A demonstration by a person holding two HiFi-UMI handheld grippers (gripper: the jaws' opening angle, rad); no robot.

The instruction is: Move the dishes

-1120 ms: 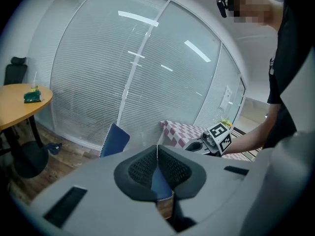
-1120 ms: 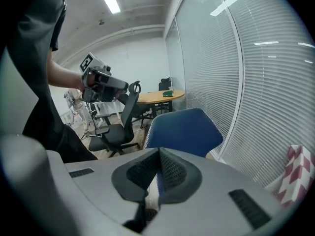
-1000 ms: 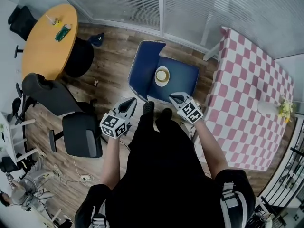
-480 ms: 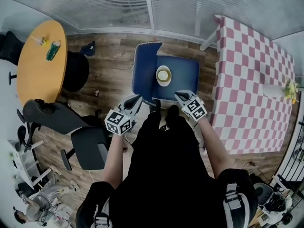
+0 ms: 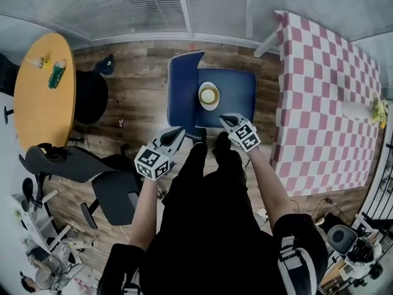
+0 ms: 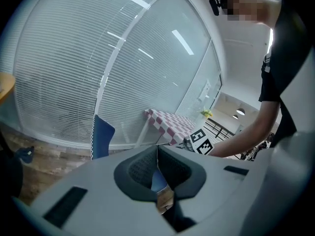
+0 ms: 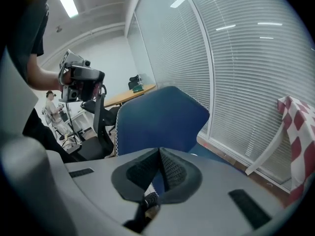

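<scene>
A white dish with a yellowish centre (image 5: 209,95) sits on the seat of a blue chair (image 5: 236,91) in the head view. My left gripper (image 5: 178,131) hangs in the air below and left of the chair, jaws together, nothing between them. My right gripper (image 5: 226,120) hovers at the chair's front edge, just below the dish, also shut and empty. In the left gripper view the jaws (image 6: 157,149) meet tip to tip, and the right gripper's marker cube (image 6: 200,138) shows beyond. In the right gripper view the jaws (image 7: 160,154) are closed in front of the blue chair back (image 7: 160,124).
A table with a pink and white checked cloth (image 5: 319,97) stands right of the chair, with a vase of flowers (image 5: 376,110) on it. A round orange table (image 5: 40,97) and black office chairs (image 5: 92,171) stand to the left. Window blinds (image 5: 184,5) run along the far wall.
The view has swung slightly; the blue chair and dish now sit closer to straight ahead. Both grippers stay raised and shut, the right one closing in on the chair's front edge.
</scene>
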